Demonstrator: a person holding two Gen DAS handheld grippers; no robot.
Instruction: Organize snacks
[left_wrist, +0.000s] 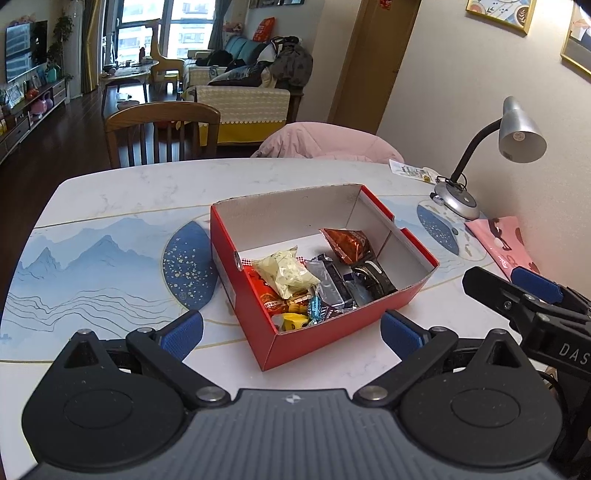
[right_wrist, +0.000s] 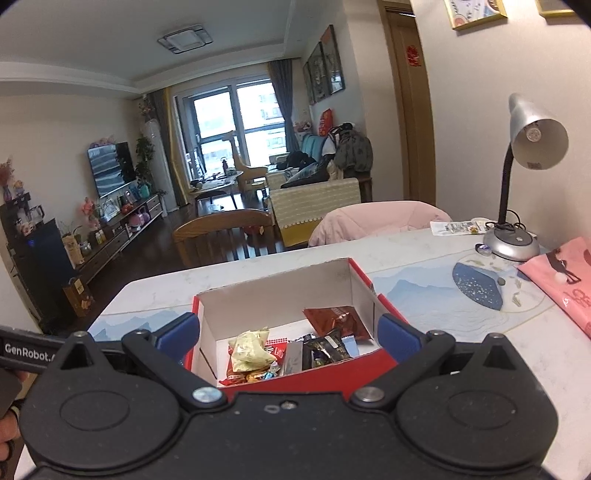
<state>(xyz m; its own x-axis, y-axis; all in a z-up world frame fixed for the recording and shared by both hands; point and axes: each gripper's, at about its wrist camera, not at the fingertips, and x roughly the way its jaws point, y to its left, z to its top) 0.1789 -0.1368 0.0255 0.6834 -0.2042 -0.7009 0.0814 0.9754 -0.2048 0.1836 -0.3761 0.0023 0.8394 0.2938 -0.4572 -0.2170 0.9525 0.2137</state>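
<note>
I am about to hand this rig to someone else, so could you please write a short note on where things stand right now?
Left gripper: jaws open, empty, held just in front of the red box.
Right gripper: jaws open, empty, to the right of the left one, also facing the box.
Snacks: all the visible ones lie inside the box, heaped at its near end, among them a pale yellow packet and a brown packet.
Done: snacks gathered in the box; none show loose on the table.
Left: possibly tidying the heap; a pink bag by the desk lamp is untouched, contents unseen.
</note>
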